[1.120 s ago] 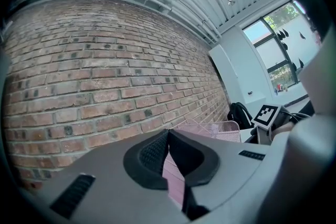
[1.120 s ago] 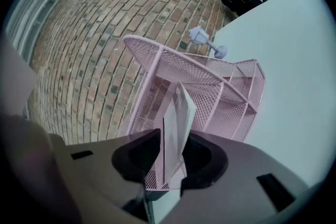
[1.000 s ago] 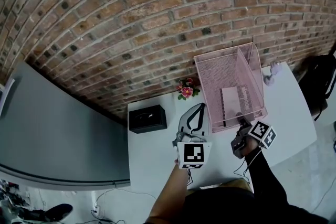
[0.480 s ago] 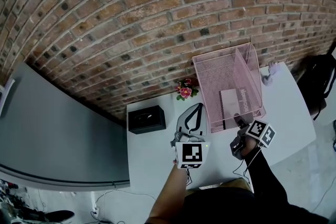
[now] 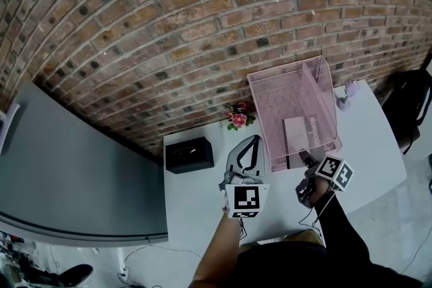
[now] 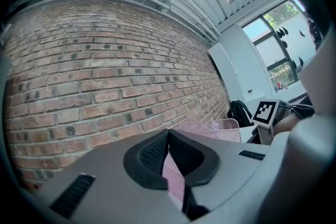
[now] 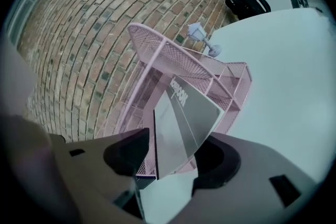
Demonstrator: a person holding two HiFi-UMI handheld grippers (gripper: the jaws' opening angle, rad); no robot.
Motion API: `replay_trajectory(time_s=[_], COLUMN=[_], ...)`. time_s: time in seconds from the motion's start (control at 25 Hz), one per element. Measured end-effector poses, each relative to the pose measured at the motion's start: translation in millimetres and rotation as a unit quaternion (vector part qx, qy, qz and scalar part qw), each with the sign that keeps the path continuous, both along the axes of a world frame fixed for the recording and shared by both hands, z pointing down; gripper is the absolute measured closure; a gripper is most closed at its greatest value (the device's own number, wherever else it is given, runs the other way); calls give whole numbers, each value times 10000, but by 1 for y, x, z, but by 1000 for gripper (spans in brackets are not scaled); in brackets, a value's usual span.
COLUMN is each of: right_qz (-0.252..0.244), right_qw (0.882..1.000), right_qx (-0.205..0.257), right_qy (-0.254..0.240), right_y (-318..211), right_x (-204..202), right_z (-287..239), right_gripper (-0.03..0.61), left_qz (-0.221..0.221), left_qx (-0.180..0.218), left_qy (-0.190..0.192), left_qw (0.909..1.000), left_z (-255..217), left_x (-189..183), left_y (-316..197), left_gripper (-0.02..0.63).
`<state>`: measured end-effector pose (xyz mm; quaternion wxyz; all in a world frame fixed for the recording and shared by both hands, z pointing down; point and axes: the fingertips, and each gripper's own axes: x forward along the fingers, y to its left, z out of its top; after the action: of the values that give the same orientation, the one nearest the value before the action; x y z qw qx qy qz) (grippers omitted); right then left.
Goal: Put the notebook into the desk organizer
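Notebook [image 7: 185, 113]: inside the desk organizer [image 5: 270, 101], standing on edge and tilted. I cannot tell which compartment it is in. Its near corner pokes out toward the right tongs.
Desk organizer: pink wire mesh with an open front, set on the white table [image 5: 378, 152] against the brick wall.
Right tongs [image 7: 168, 157]: spread wide, having just been opening. The notebook's near edge sits between the pads, but neither pad presses on it.
Left tongs [image 6: 168, 136]: pressed together with nothing in them, held level over the table, well apart from the organizer.
Handling, as judged: a thin, light book with a smooth cover. It probably bends if held by one corner and could slide through a loose pinch.
Where to take hold: the near lower edge, close to the spine where the pages are stiffest. Pinch across the thickness.
Task state, as judged: the book looks delivered, and it may need a nudge to sit fully in.
Other items: black box [image 5: 190, 153]; small flower pot [image 5: 238, 116].
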<state>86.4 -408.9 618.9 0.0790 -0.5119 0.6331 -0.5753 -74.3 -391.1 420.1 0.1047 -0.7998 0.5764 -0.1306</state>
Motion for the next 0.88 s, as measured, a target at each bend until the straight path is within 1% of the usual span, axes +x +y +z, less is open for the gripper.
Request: replay_trajectory(time_s=[0.2, 0.44, 0.56, 0.72, 0.88], right_qz=[-1, 5, -115, -457, -830], right_qw=[9999, 9996, 9995, 9984, 9946], right_qx=[-77, 72, 132, 318, 519], right_qy=[-96, -261, -262, 35, 355], right_y=[1, 7, 16, 29, 42], right_x=[0, -3, -6, -11, -16], right_z=[11, 8, 5, 1, -3], right_gripper=[318, 318, 318, 314, 311], left_qz=[-16, 22, 65, 174, 278], left_qx=[-10, -70, -99, -121, -147], left_qy=[1, 31, 57, 82, 109], left_qw=[10000, 10000, 9999, 9997, 9994], left_z=[1, 5, 8, 9, 10], left_x=[-2, 0, 3, 11, 17], left_y=[1, 1, 4, 9, 15], left_gripper=[598, 598, 598, 598, 598])
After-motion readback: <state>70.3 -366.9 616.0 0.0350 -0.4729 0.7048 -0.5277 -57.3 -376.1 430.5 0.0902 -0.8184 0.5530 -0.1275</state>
